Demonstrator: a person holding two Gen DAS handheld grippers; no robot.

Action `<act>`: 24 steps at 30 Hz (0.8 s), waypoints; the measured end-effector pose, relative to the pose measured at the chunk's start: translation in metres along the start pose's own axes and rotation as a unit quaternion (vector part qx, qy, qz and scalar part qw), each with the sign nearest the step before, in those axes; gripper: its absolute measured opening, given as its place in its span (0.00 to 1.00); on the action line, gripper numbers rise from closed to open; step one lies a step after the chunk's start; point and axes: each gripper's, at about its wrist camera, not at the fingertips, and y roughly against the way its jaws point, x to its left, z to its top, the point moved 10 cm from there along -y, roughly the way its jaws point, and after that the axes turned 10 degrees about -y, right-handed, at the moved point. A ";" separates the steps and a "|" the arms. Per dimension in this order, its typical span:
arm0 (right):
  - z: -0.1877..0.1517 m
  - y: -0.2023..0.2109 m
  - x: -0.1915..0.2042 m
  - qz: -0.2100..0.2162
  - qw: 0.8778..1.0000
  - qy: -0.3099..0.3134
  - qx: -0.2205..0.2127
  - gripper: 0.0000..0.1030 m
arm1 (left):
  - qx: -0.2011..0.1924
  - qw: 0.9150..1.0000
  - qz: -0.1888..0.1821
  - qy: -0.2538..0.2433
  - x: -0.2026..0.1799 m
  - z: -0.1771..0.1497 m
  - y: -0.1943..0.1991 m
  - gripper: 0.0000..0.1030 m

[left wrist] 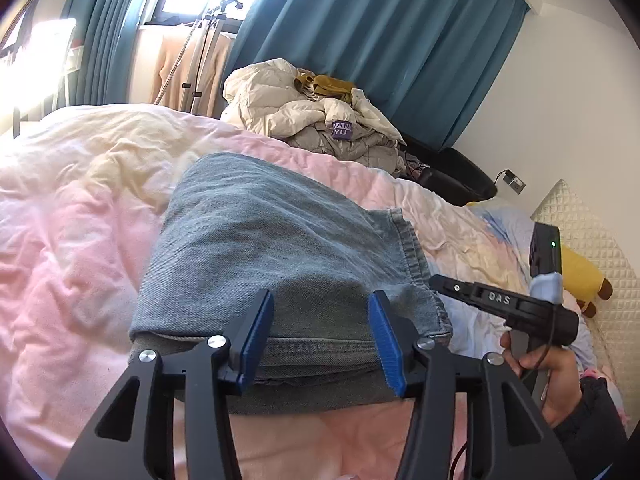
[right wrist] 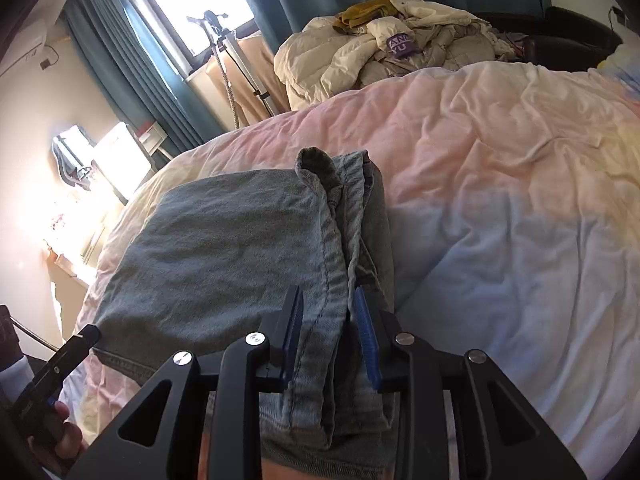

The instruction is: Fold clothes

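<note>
Garment: a pair of grey-blue denim jeans [left wrist: 256, 248] lies on the pink and cream quilted bed cover [left wrist: 80, 216], near the person's edge of the bed, already doubled over into a thick, compact rectangle of several layers.
Left tongs [left wrist: 320, 340]: wide apart, blue pads either side of the near folded edge, gripping nothing as far as the left wrist view shows.
Right tongs [right wrist: 329, 340]: partly closed, pads straddling the bunched hem and seam edge at the right of the stack; the cloth runs between them, but I cannot tell whether it is truly pinched.
Progress: judged from the layers, most of the folding on these jeans looks done; the right edge is rumpled with one hem curling up at the far end, so squaring or one more fold may remain.
Left over: a heap of cream padded jackets and a mustard cloth [left wrist: 308, 108] lies unfolded beyond the far side of the bed, before the teal curtains [left wrist: 380, 40].
Containers: none in view; no basket, box or drawer for folded clothes shows.
</note>
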 end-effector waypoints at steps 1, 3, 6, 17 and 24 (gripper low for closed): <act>-0.006 0.008 -0.001 0.006 1.000 -0.008 0.001 0.28 | 0.001 1.000 -0.001 0.007 0.003 0.000 0.004 0.55; -0.017 0.025 -0.002 0.013 1.000 -0.021 -0.002 0.29 | -0.001 1.000 -0.003 0.024 0.013 0.001 0.015 0.64; -0.025 0.035 -0.003 0.024 0.999 -0.034 -0.005 0.36 | 0.001 0.999 -0.012 0.047 0.026 0.002 0.031 0.81; -0.049 0.066 -0.006 0.062 0.995 -0.076 -0.017 0.49 | -0.023 0.999 -0.014 0.030 0.048 0.012 0.053 1.00; -0.045 0.048 -0.014 0.073 0.992 -0.103 -0.010 0.74 | 0.048 0.996 -0.022 0.075 0.087 -0.002 0.005 1.00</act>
